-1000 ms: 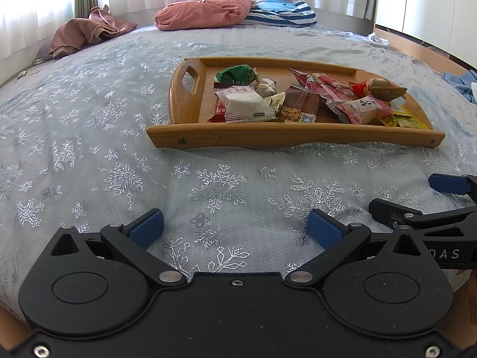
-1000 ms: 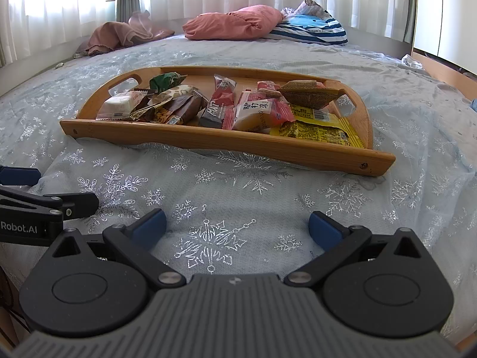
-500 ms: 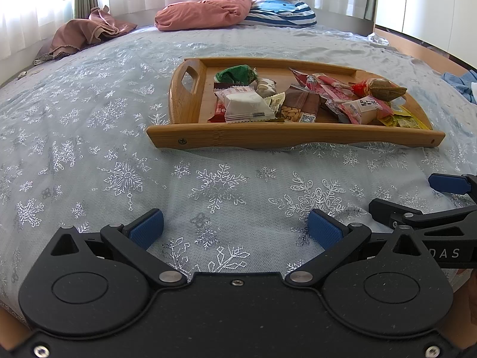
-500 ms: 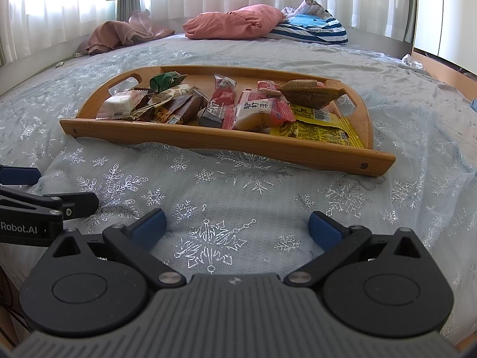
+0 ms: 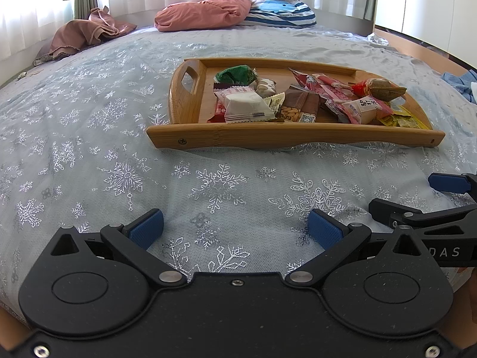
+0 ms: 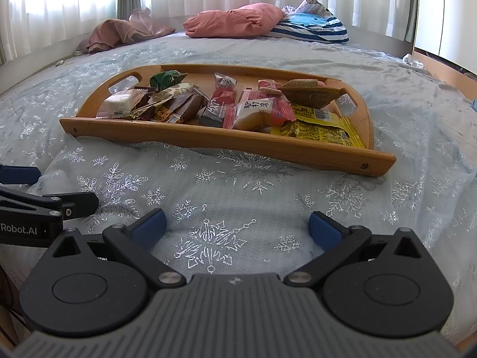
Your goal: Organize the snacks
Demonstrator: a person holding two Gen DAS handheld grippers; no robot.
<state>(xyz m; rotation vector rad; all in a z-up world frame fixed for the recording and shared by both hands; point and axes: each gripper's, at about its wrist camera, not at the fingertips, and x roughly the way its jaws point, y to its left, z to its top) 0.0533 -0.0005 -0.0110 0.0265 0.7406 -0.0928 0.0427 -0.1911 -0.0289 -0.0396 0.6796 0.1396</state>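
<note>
Wooden tray (image 5: 190,107) of wrapped snacks (image 6: 253,110) on a snowflake-patterned bed (image 5: 89,125)
The tray lies toward the middle of the bed, with pillows (image 6: 235,24) at the far edge. Left gripper (image 5: 235,226) and right gripper (image 6: 237,226) sit side by side over the near edge, both with jaws spread wide and holding nothing

Each hand-held gripper (image 5: 235,226): black body, blue pads (image 5: 147,228), silver screws; right's (image 6: 235,228) top grey ribbed.
</note>
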